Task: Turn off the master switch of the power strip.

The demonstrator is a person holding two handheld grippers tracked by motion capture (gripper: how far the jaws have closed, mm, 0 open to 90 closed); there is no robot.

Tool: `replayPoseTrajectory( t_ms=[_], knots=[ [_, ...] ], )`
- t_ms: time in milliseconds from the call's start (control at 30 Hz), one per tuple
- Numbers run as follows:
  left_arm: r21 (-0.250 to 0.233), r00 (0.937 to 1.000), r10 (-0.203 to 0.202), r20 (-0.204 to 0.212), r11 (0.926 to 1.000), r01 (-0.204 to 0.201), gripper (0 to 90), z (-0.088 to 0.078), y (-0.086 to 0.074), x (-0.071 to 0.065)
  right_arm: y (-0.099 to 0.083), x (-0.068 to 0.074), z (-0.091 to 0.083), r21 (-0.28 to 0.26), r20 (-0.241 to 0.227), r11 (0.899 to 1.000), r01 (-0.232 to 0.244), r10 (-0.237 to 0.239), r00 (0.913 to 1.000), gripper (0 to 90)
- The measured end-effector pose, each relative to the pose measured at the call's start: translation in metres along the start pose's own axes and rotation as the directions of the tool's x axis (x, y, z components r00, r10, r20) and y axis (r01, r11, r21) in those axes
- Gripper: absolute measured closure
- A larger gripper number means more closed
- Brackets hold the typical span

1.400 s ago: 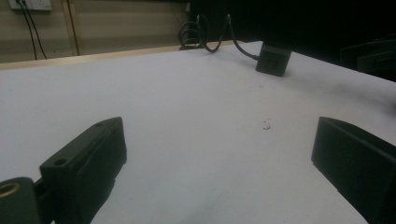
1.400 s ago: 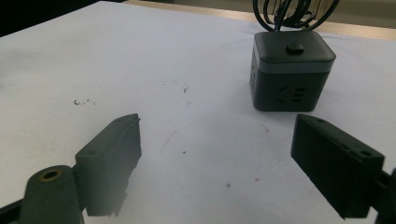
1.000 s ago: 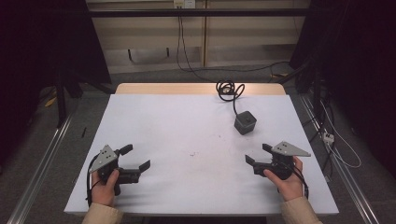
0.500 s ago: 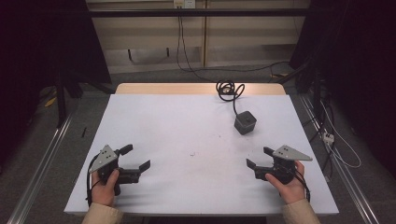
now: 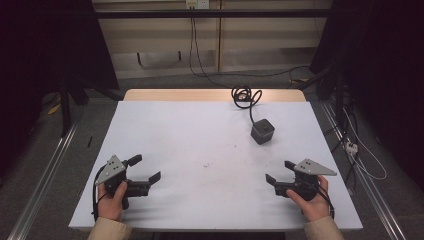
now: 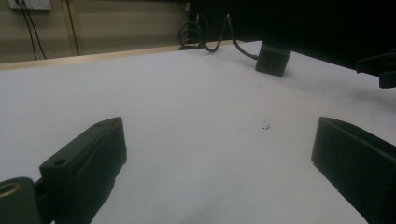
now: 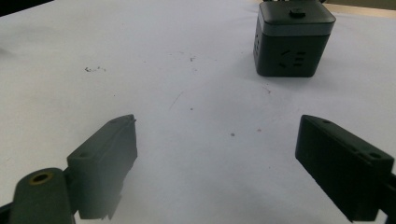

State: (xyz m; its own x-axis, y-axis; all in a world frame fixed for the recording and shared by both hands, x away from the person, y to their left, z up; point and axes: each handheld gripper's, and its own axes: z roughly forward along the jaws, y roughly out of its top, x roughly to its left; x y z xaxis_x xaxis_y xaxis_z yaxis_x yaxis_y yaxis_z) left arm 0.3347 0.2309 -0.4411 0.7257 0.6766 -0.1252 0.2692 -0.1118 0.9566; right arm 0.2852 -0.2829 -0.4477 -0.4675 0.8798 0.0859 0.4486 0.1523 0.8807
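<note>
White tabletop (image 5: 200,135) spans the scene. Left gripper (image 5: 150,170) near the left edge and right gripper (image 5: 277,172) near the right both gape wide, holding nothing. Far right sits a dark cube socket (image 5: 262,131), its cable (image 5: 243,96) coiled behind it.

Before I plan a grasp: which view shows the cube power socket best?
The right gripper view: the cube power socket is close, its outlets and top button visible. The high view shows its top and cable; the left gripper view shows it far and dim.
</note>
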Motion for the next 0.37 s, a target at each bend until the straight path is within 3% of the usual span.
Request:
replayPoseTrajectory(
  t_ms=[367],
  knots=[
    [0.003, 1.0, -0.006, -0.002, 1.0, 0.006, 2.9, 0.0004, -0.0002, -0.0002, -0.0003, 0.0015, 0.0008, 0.004, 0.005, 1.0, 0.004, -0.004, 1.0, 11.6]
  ],
)
